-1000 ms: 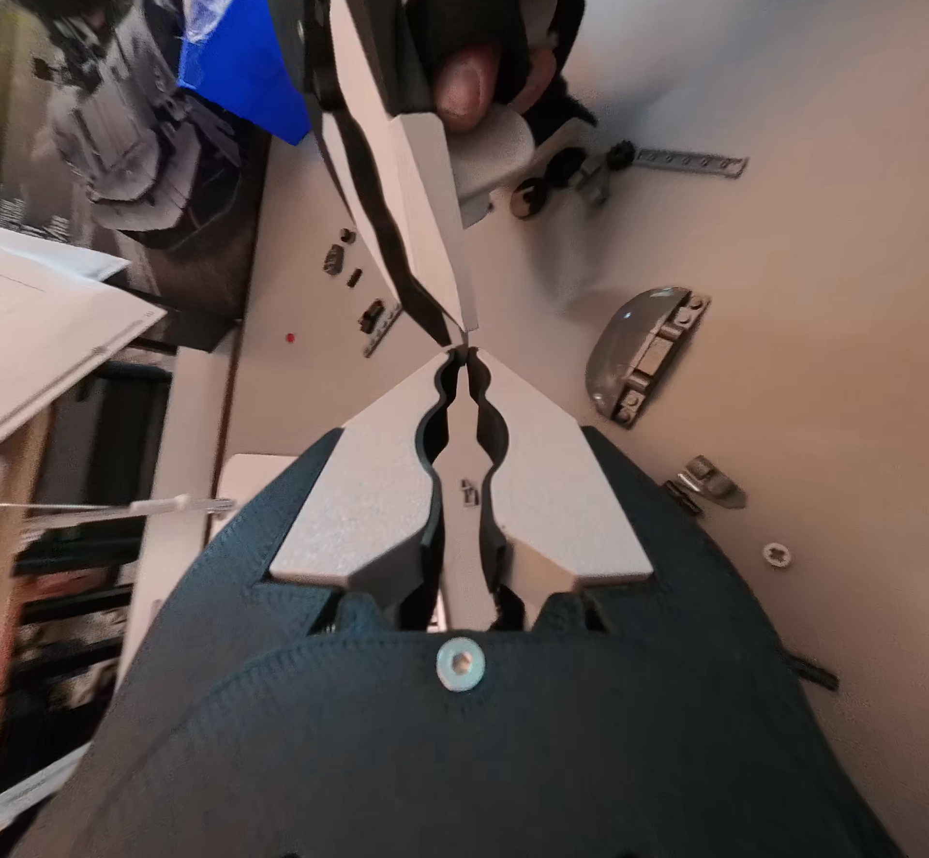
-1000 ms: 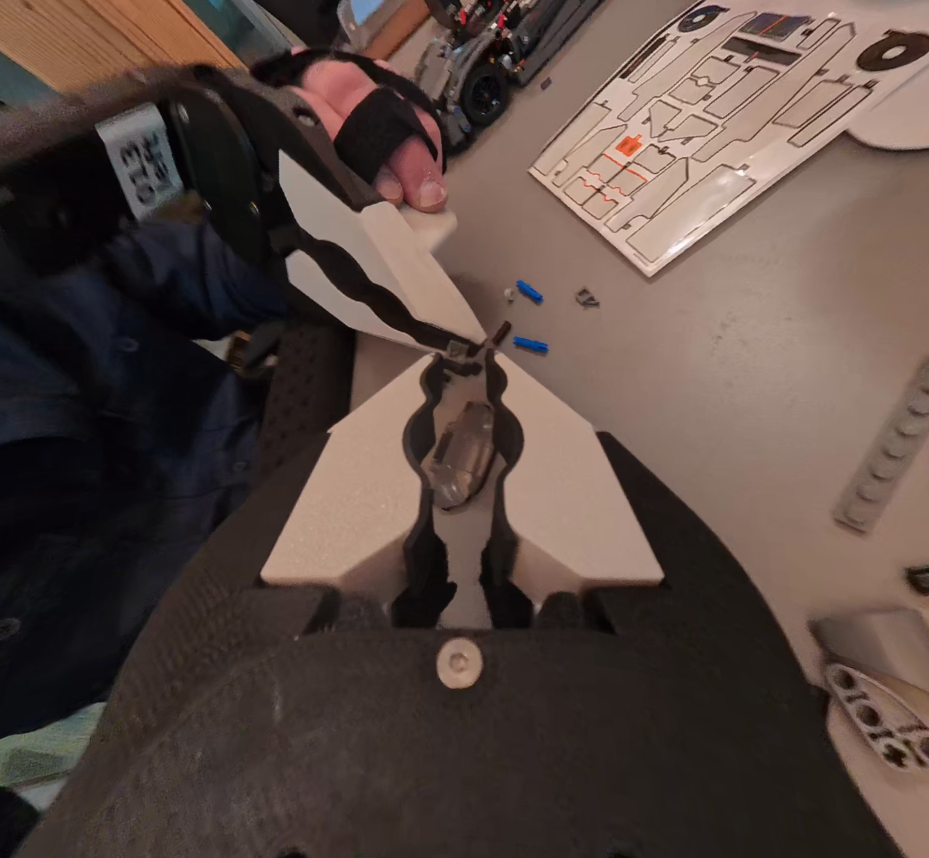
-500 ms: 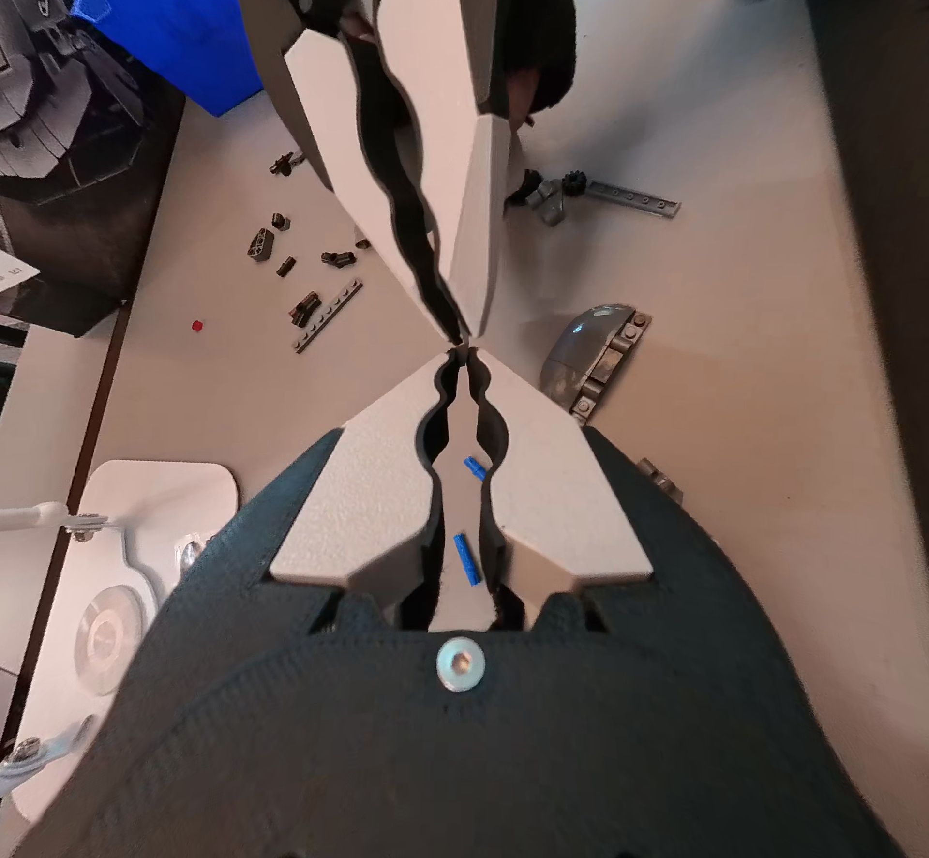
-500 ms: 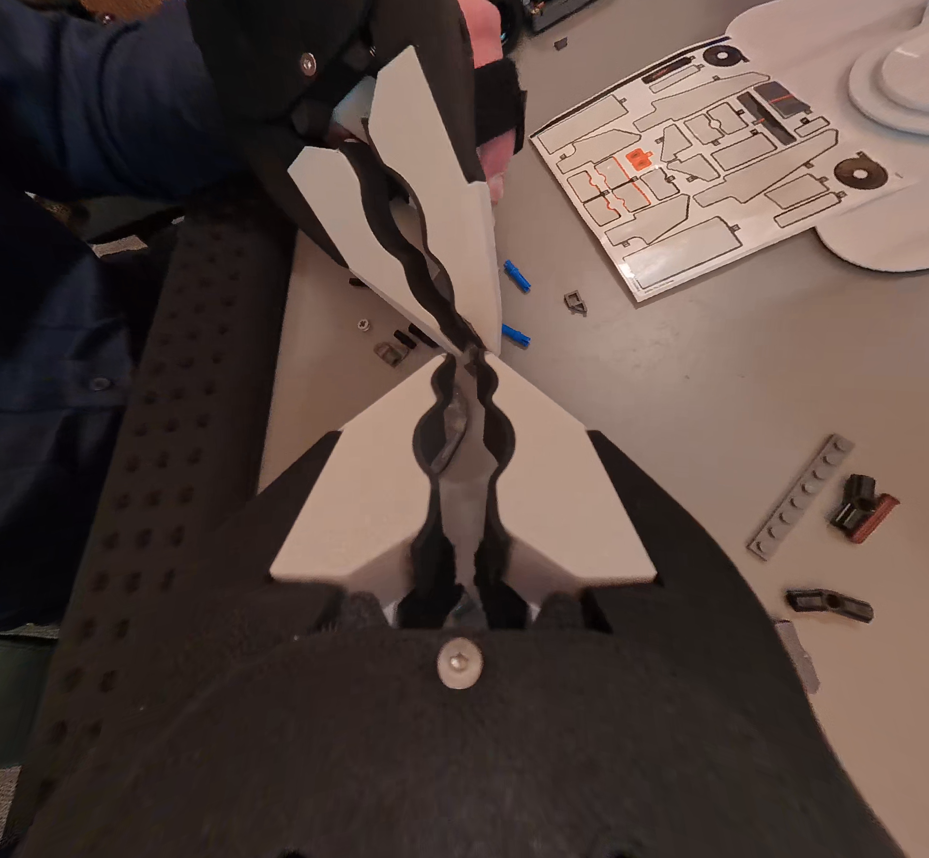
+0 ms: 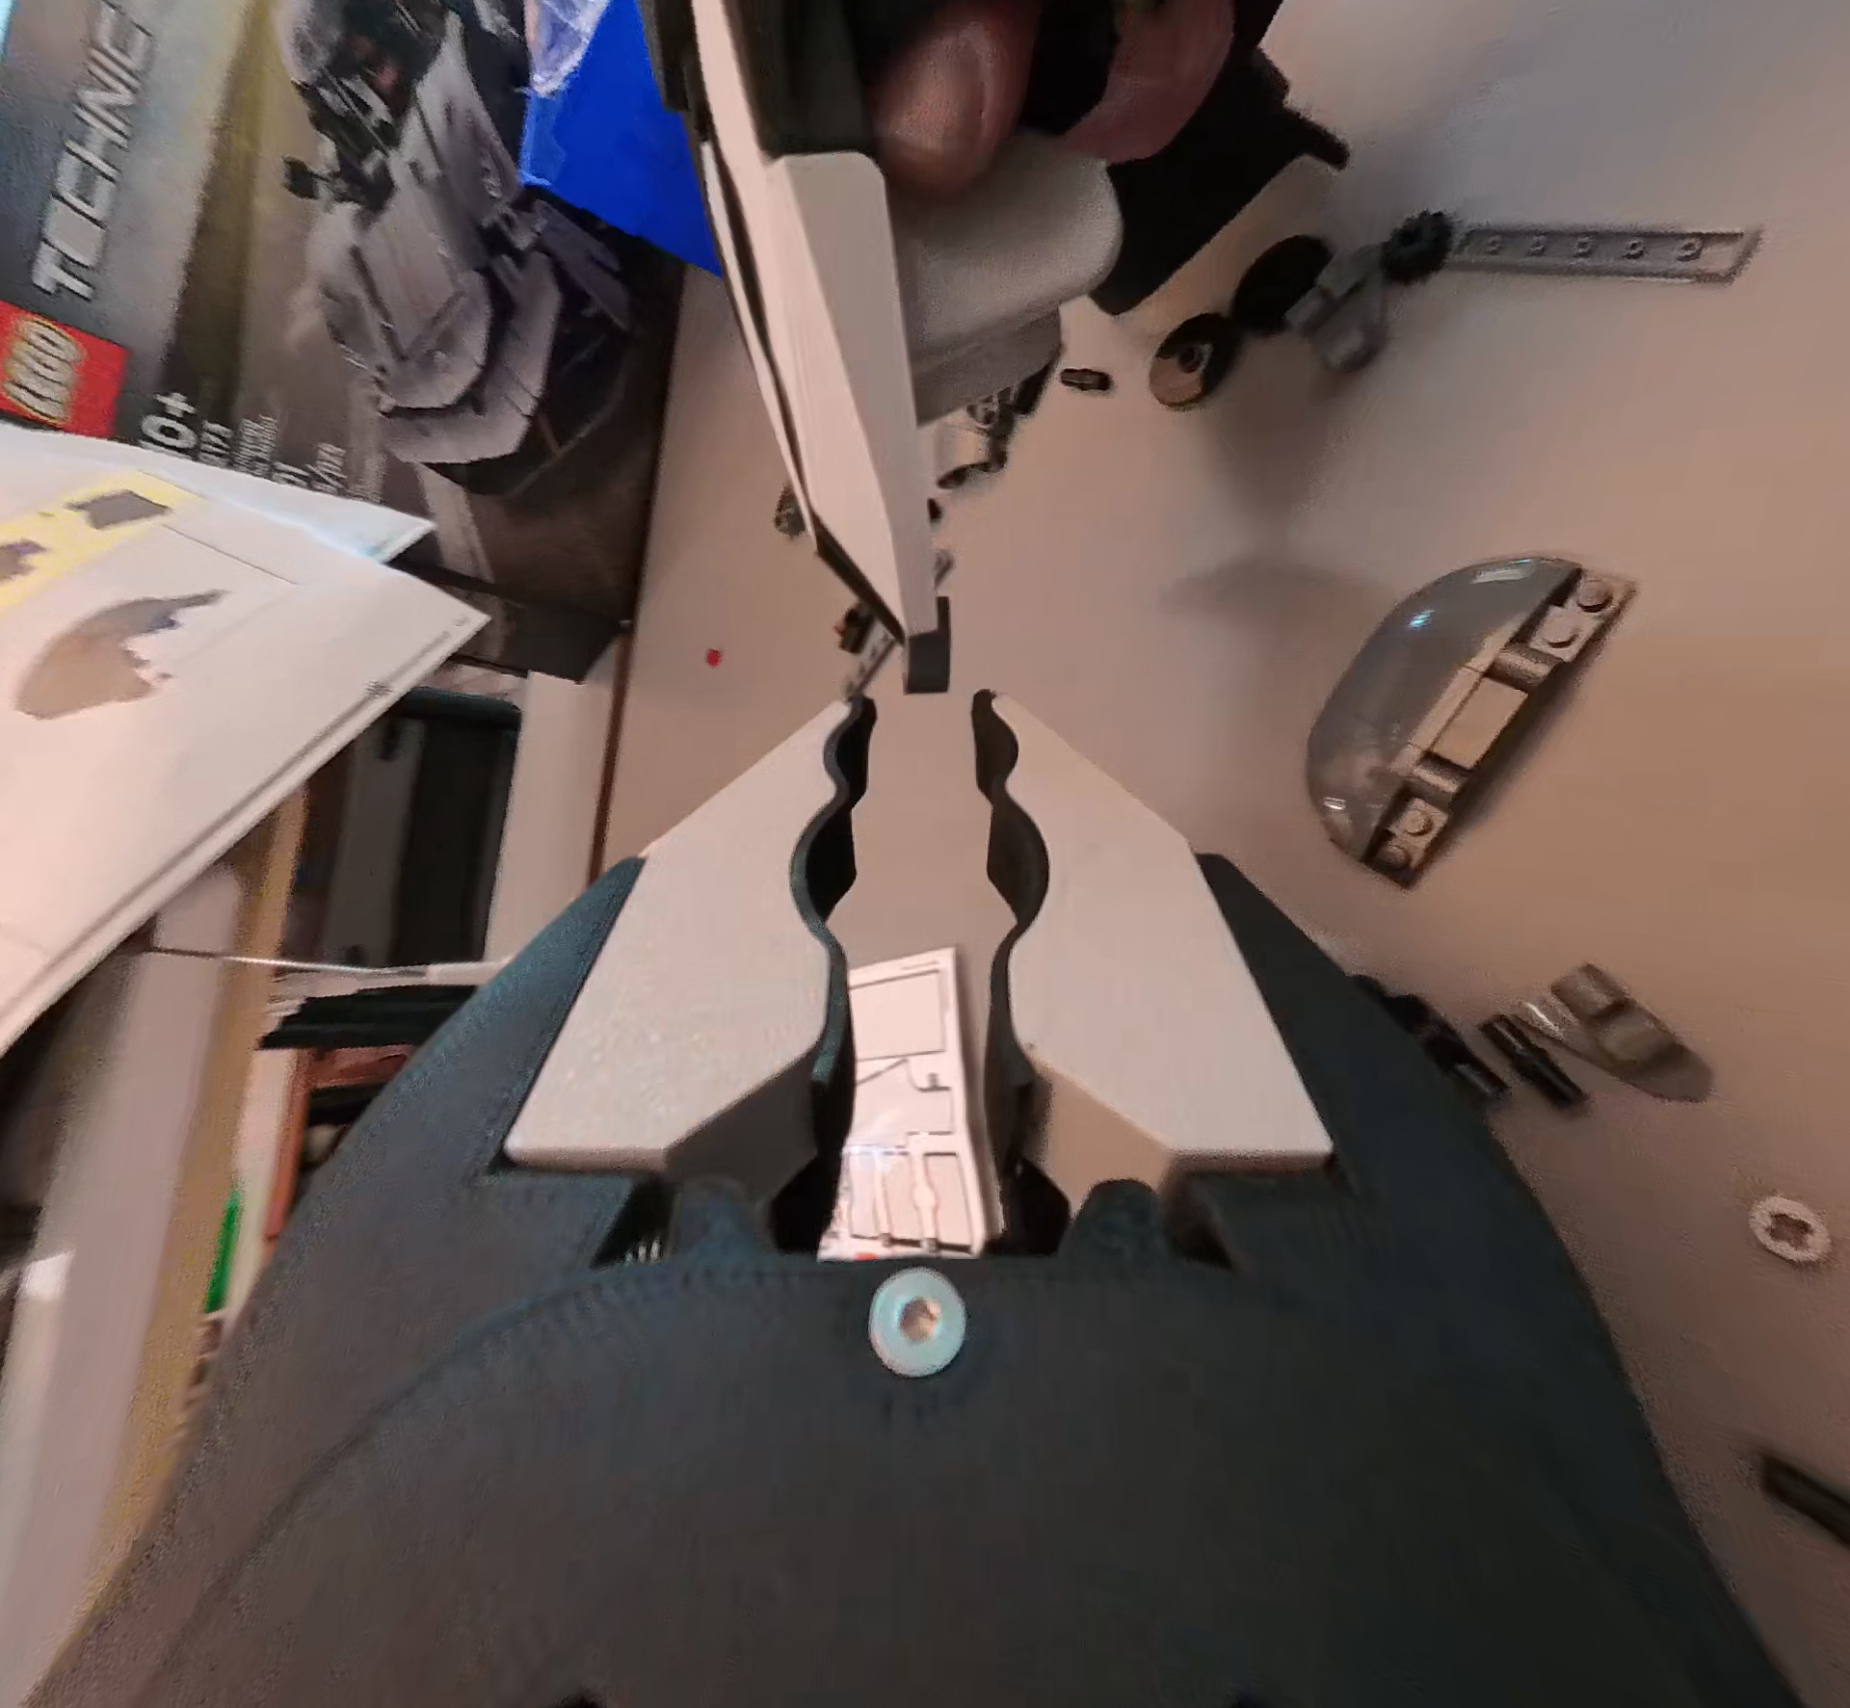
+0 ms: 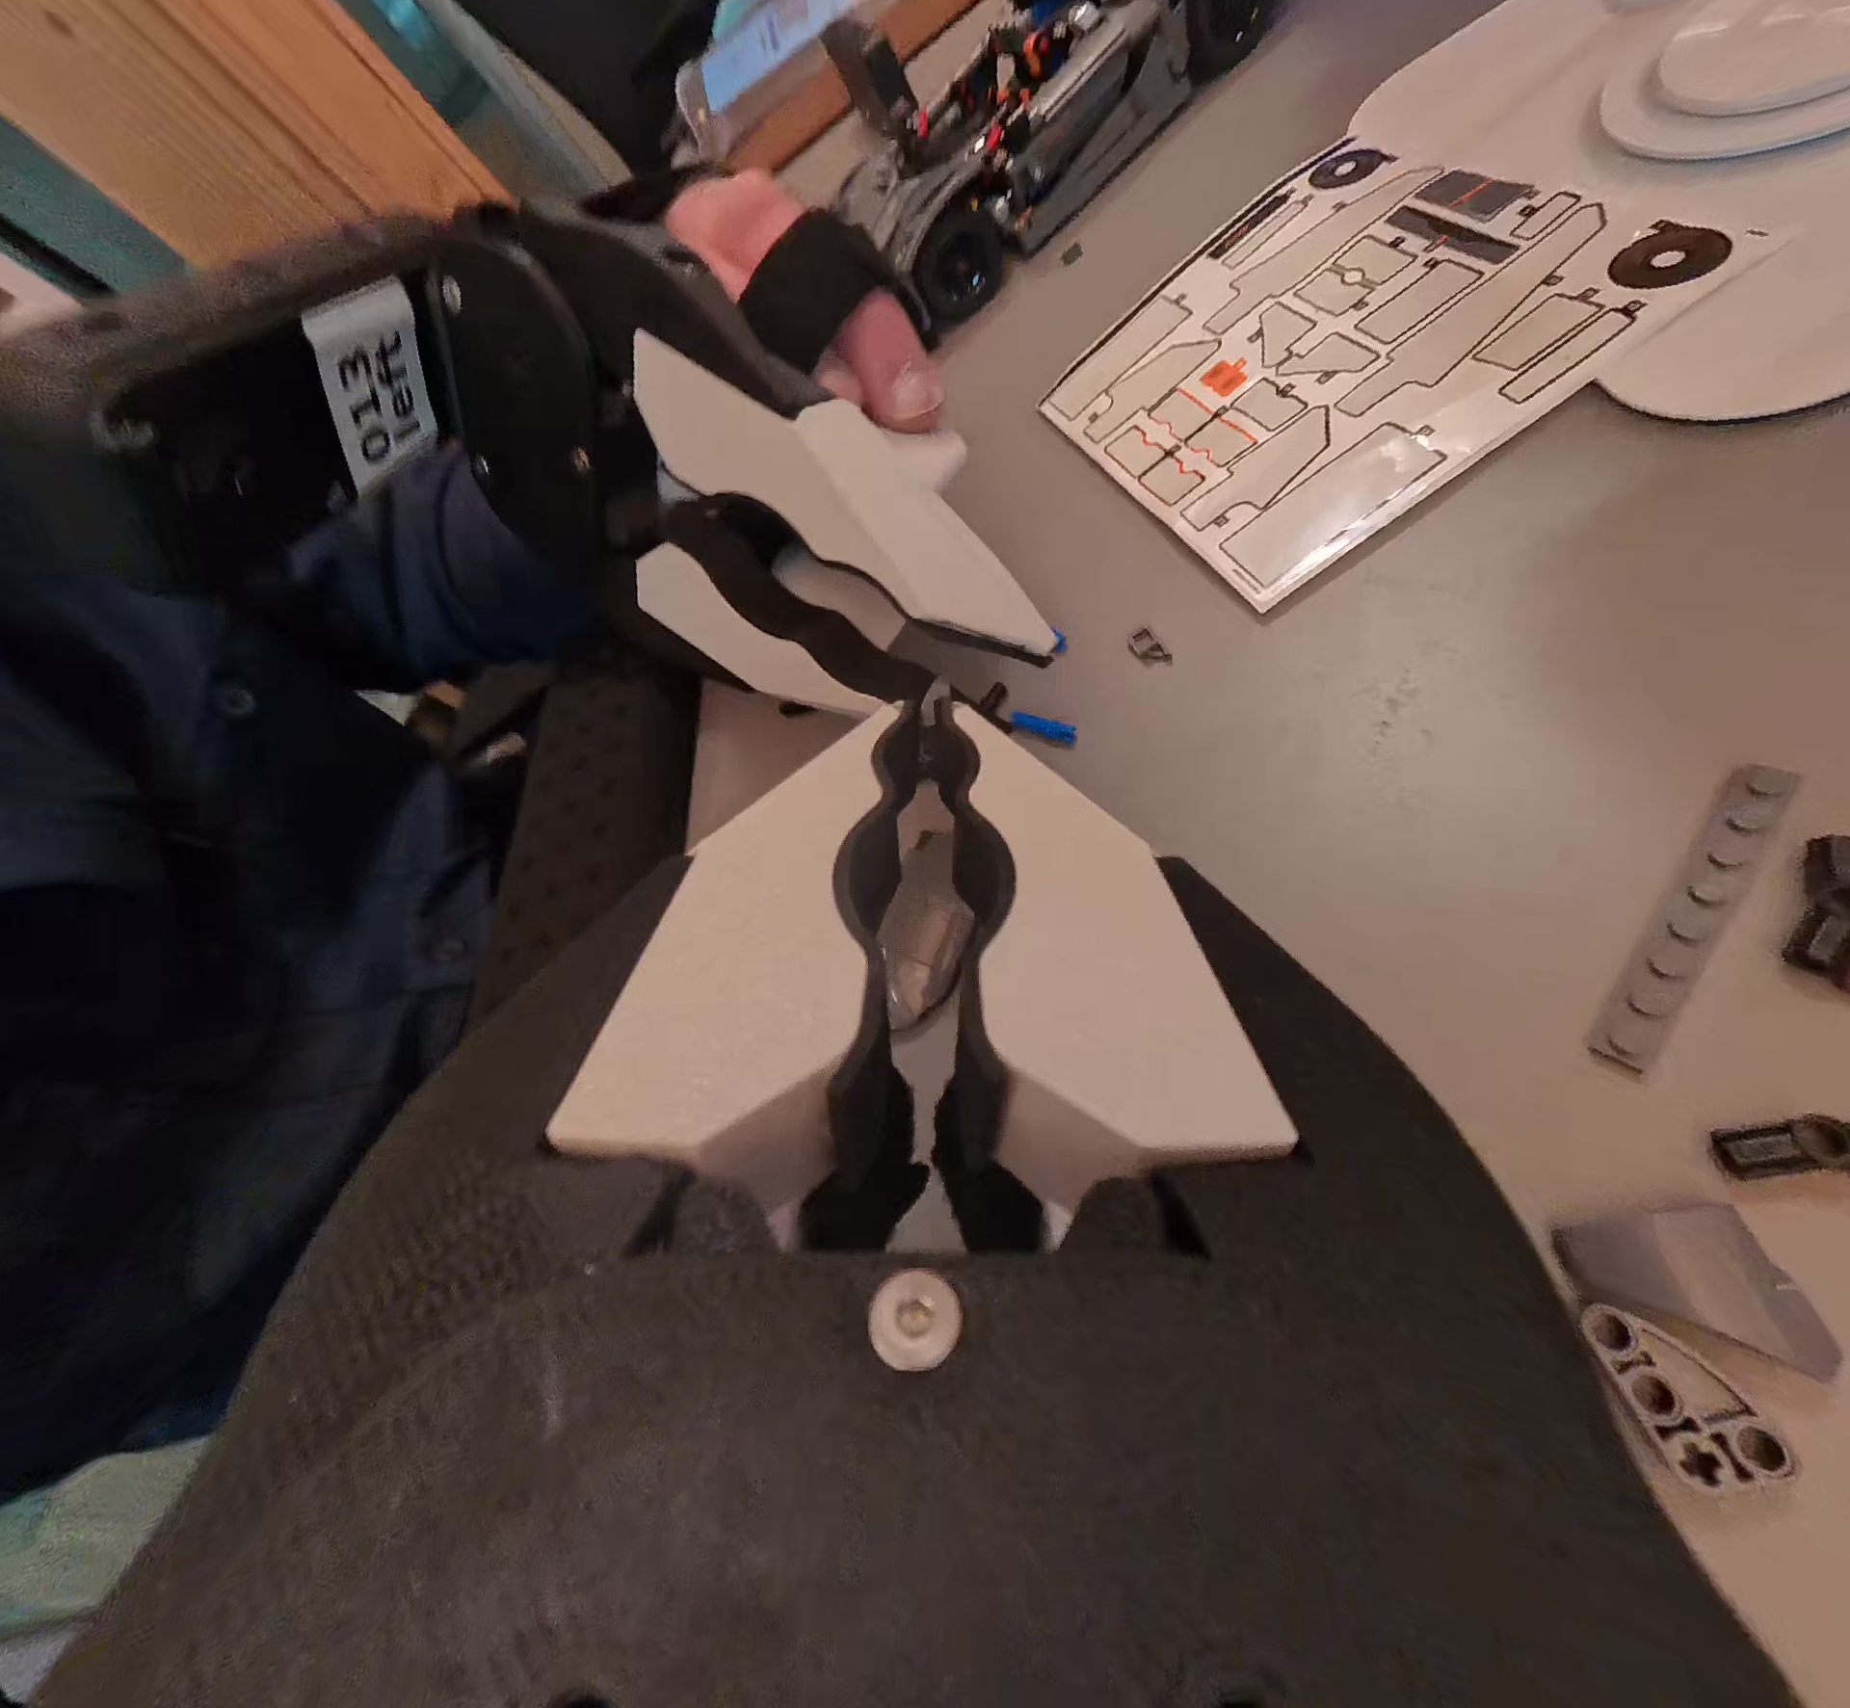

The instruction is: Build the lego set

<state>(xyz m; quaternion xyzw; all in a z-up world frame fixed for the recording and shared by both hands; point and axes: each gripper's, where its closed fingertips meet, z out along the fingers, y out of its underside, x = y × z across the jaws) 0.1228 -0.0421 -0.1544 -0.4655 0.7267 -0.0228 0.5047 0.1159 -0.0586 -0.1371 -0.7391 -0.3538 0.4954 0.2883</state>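
1. Two tools at work tip to tip in the air above the table (image 6: 1402,859), on the near side of the sticker sheet (image 6: 1402,379).
2. Right gripper (image 6: 931,709): jaws clenched on a small black piece (image 5: 926,659), pinched at the very tips. Leaves most of the piece poking out, probably so that its free end can be taken or joined.
3. Left gripper (image 5: 921,709): jaws released and empty, spread either side of that piece and just short of it. Looks set for a handover or a fresh grip; cannot tell which.
4. Kept off the table, likely because so small a part lines up more easily between two sets of tips than lying flat.
5. Lying loose as stock: a blue pin (image 6: 1041,727) just off the sheet's near corner, and a grey studded plate (image 6: 1692,919) farther to its near side.
6. Parked beyond the sheet's far edge, well apart from both tools: the partly built car (image 6: 1051,109). Suggests a small sub-assembly being readied before it goes onto the model.
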